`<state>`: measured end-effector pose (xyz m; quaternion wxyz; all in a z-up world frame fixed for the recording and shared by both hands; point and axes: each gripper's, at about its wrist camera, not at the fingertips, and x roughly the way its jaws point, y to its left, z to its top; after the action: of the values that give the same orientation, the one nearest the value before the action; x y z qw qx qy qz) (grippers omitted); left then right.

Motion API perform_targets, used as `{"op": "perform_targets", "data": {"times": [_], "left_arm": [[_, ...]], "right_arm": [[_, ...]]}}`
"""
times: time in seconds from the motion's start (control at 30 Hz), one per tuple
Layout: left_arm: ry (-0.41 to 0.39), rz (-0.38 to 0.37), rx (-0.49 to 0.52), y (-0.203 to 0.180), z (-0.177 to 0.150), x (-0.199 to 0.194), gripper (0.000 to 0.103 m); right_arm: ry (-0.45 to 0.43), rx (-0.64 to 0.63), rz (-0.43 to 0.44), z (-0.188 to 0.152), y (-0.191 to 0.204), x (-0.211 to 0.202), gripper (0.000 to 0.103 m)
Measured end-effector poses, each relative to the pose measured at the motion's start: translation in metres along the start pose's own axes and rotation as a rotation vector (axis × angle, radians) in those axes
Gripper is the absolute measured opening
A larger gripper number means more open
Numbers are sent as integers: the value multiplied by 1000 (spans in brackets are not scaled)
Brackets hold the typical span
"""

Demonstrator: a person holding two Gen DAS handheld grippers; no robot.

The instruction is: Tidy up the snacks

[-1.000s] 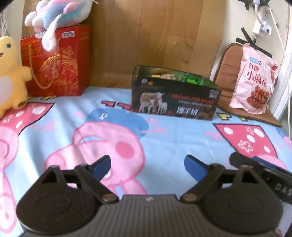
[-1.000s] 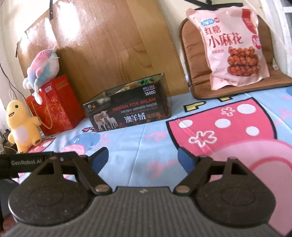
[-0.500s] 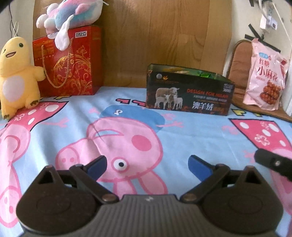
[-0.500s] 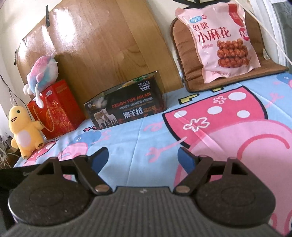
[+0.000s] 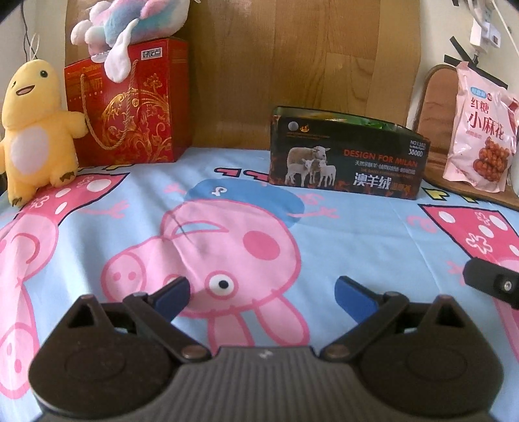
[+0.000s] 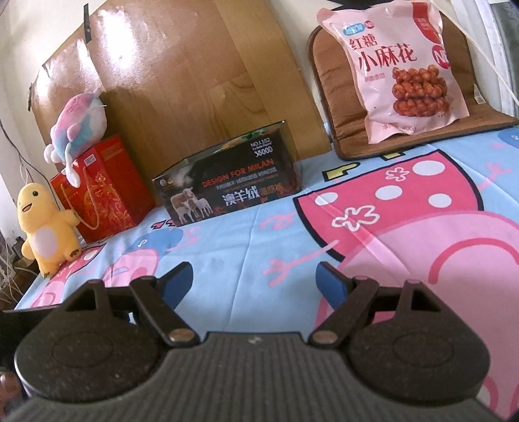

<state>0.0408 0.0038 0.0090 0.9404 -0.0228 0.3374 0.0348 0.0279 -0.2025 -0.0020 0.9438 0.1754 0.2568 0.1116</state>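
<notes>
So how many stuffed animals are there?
2. The yellow plush stands beside the red gift bag, and the pastel plush lies on top of it. None seem hidden.

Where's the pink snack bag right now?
The pink snack bag leans on the brown cushion at far right in both views, right of the black box.

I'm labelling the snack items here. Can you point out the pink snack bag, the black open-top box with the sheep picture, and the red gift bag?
Pink snack bag [image 6: 399, 65], right wrist view, front panel.
Black open-top box with sheep picture [image 5: 350, 165], left wrist view, printed front wall.
Red gift bag [image 5: 129, 107], left wrist view, front face.
</notes>
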Motion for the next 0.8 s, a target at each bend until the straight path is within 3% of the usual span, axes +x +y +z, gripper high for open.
{"op": "perform_targets", "data": {"times": [0.8], "left_arm": [[-42, -9, 41, -3, -2, -4, 100]], "right_arm": [[-3, -30, 10, -1, 6, 0, 86]]}}
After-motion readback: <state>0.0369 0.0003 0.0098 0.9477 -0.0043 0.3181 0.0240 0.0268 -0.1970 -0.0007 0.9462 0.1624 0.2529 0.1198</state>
